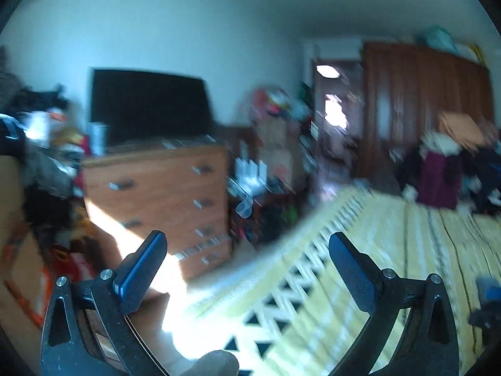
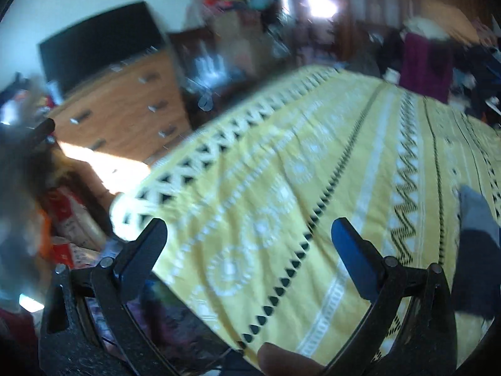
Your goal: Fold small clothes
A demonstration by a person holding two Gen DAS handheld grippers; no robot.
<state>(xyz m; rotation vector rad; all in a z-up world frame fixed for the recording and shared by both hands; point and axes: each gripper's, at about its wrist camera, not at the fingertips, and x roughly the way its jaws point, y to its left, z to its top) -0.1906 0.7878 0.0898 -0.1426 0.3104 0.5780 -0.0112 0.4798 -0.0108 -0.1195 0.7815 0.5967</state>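
Bedspread point(image 2: 328, 163) first: yellow with white bands and rows of black triangles, it covers the bed across both wrist views, though both are motion-blurred. We hold the left gripper point(image 1: 247, 250) with its 2 fingers spread wide and nothing between them, raised over the bed's near corner and pointed at the room. We hold the right gripper point(image 2: 249, 236) the same way, fingers wide apart and empty, tipped down over the bedspread. Task clothing: a grey and dark garment point(image 2: 476, 241) lies on the bedspread at the right edge of the right wrist view, just beside the right gripper's right finger; we cannot tell whether they touch, nor what kind of garment it is. A small blue-grey shape at the right edge of the left view may be the same item. Beyond the bed stand a wooden dresser point(image 1: 156, 185) with a dark television point(image 1: 147, 103) on top, a tall brown wardrobe point(image 1: 416, 94), and a maroon cloth heap point(image 1: 438, 178) at the bed's far end.
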